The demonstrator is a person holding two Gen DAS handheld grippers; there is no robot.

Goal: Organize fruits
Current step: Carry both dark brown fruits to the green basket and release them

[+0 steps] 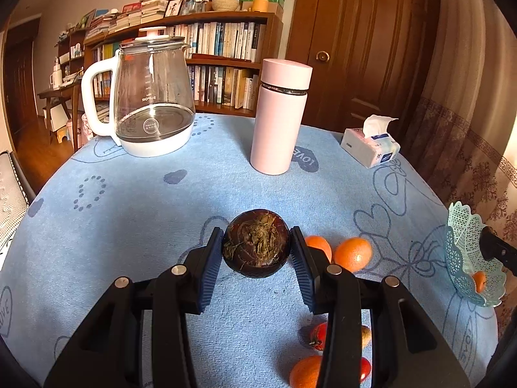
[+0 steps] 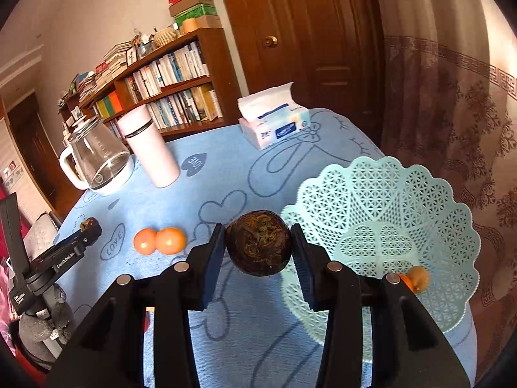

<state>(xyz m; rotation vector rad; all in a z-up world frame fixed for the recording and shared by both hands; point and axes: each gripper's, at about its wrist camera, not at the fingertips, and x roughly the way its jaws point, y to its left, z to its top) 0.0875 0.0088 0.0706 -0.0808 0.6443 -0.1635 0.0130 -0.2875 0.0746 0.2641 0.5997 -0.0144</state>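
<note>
With each black two-finger gripper, left (image 1: 257, 247) and right (image 2: 258, 247), pinching a dark round husked fruit (image 2: 258, 247), the carrying step was underway, and the right one's next move called for lowering into the pale-green lattice plastic basket (image 2: 381, 200).

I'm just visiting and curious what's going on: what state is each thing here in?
Left tongs: shut on dark fruit.
Right tongs: shut on second dark fruit.
Basket: holds one orange fruit.
Glass kettle: upright, lid on, looks empty.
Pink bottle: upright, capped.
Tissue box: open, tissue sticking out.
</note>
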